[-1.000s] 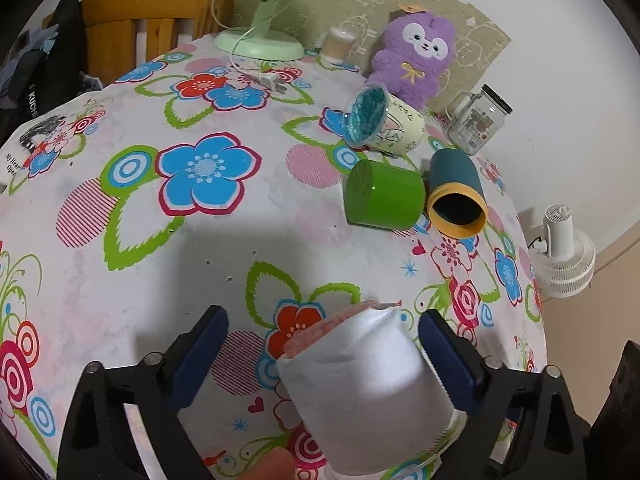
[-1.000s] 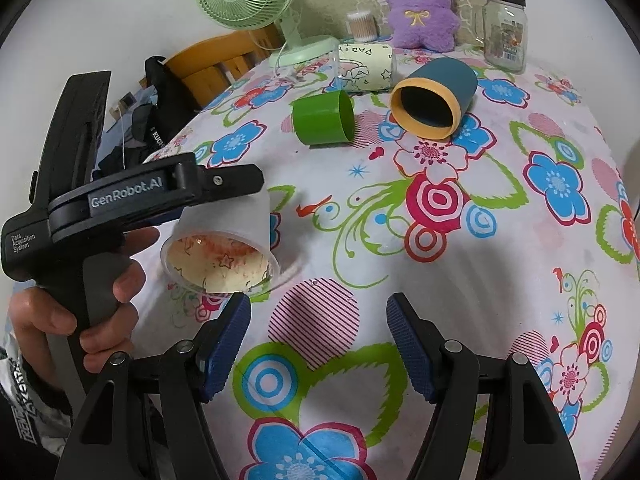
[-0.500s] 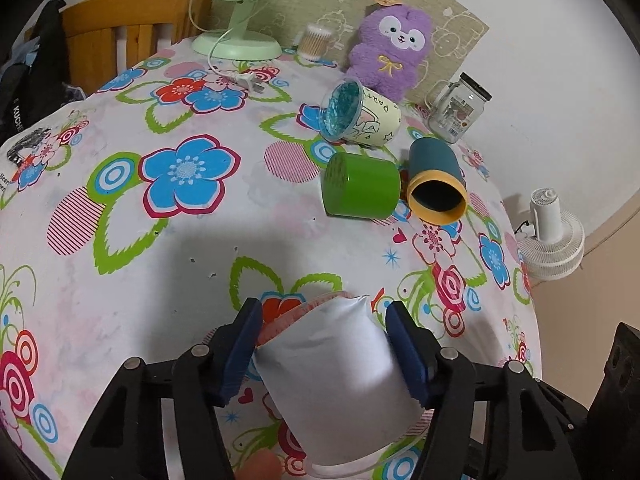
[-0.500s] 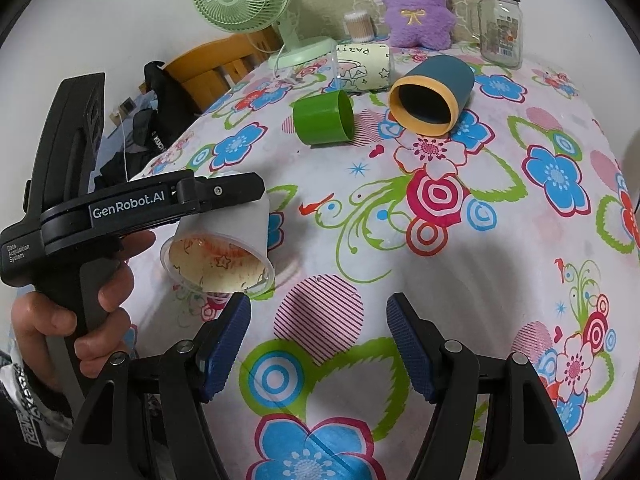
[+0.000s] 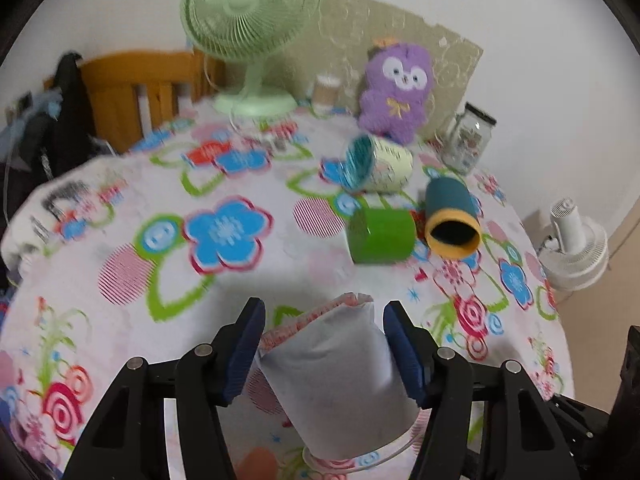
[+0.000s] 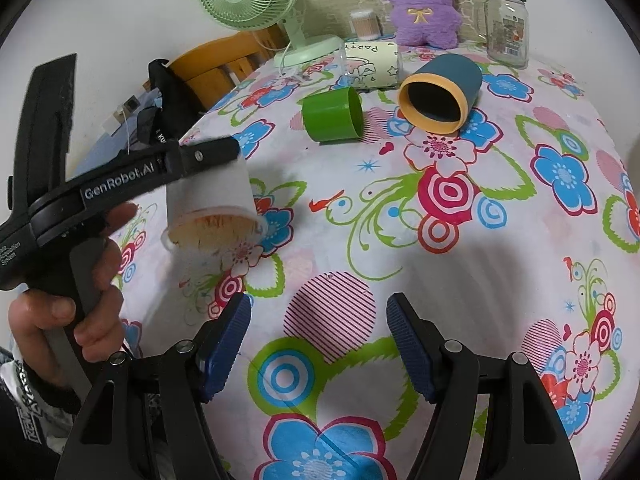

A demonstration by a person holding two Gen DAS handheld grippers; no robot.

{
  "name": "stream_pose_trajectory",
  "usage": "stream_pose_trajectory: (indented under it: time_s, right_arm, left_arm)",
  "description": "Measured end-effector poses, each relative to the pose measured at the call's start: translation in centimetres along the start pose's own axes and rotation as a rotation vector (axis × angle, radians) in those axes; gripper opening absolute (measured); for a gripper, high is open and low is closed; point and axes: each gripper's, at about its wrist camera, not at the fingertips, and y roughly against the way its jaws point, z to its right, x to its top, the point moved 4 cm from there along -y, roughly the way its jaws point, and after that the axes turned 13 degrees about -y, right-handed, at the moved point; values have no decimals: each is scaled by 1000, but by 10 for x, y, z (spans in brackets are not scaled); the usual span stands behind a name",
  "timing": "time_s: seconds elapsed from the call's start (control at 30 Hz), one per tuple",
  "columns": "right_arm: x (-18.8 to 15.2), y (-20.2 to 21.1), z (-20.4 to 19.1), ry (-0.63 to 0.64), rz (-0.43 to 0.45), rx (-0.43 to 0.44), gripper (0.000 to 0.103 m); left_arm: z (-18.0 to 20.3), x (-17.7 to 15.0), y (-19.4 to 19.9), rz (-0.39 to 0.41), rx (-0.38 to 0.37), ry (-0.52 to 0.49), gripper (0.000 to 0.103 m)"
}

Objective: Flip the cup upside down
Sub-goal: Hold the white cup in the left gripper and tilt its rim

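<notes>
We hold the left gripper point(image 5: 324, 350) closed on the white cup point(image 5: 340, 384), which is lifted above the flowered tablecloth point(image 6: 500, 240) with its mouth tilted down. To the right, our right gripper point(image 6: 319, 346) is open and holds nothing. Farther away a green cup point(image 6: 333, 116) and a blue cup point(image 6: 442, 94) lie on their sides

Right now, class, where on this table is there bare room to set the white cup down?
Bare cloth lies ahead of the open right gripper, before the green cup and the blue cup, and at the left by the chair. The far edge is crowded: fan, plush toy, jar. The left gripper holds the white cup.
</notes>
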Motion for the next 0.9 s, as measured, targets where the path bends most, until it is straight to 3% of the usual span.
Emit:
stream_pose_trajectory:
  time_s: [0.33,0.63,0.9]
  right_arm:
    - [0,-1,-3,6,-3,4,73]
    - [-2,-1,-2,6,-6,8,73]
    - [-6,-3,-1,12,-9,8,73]
  left_arm:
    - [0,4,17,98,124,-66,63]
    - [9,1,21,119,184,-131,63]
    - [25,-13,15,101,175,-180,63]
